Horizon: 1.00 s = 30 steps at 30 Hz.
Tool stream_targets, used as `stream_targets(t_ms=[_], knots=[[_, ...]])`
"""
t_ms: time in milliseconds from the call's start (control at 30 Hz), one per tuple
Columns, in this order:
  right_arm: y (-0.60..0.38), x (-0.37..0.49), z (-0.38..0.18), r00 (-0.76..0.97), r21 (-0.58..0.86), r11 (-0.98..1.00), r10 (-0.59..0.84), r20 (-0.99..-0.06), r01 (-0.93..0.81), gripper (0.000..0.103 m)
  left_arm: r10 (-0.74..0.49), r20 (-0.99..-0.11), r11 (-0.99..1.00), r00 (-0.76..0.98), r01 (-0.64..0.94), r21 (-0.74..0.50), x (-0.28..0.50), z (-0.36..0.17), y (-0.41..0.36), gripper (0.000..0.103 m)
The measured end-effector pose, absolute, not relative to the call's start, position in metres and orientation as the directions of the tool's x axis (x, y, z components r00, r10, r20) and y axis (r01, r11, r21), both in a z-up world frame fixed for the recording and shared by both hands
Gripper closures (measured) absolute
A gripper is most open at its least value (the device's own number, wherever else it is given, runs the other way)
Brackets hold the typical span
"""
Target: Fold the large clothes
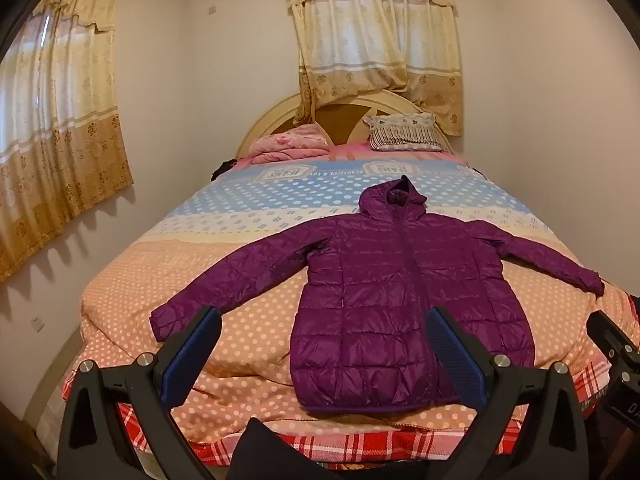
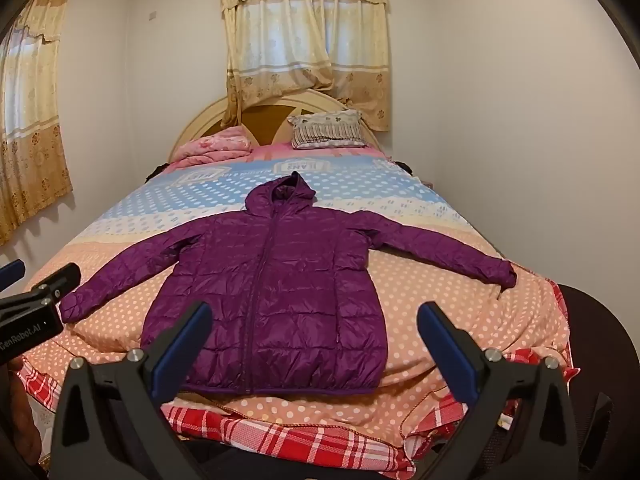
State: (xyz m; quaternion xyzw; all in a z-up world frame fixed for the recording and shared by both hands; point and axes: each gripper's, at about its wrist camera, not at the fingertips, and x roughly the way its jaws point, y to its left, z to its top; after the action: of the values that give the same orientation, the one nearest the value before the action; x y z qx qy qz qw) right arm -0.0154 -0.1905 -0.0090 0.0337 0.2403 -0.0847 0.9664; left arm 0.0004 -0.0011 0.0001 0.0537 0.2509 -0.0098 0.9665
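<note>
Bed; chair only rightward

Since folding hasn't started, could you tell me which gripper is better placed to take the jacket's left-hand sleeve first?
Left gripper: open, and that sleeve's cuff lies just by its left finger. The right gripper faces the purple jacket body.

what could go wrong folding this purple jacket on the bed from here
The purple jacket is puffy and glossy, so a thin pinch by either open tool, left or right, may slip. Its hem lies near the bed edge; a tug toward the camera could slide it off. The quilt is rumpled, so the fingers might catch bedding along with a sleeve.
</note>
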Motion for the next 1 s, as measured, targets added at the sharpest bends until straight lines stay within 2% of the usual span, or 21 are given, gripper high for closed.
stream_targets(t_ms=[1000], knots=[[-0.192,-0.013,-0.015,0.864,0.031,0.983,-0.144,-0.482,0.181,0.0,0.018,-0.504,0.997,0.864,0.023,0.074,0.005,-0.009,0.005,0.001]])
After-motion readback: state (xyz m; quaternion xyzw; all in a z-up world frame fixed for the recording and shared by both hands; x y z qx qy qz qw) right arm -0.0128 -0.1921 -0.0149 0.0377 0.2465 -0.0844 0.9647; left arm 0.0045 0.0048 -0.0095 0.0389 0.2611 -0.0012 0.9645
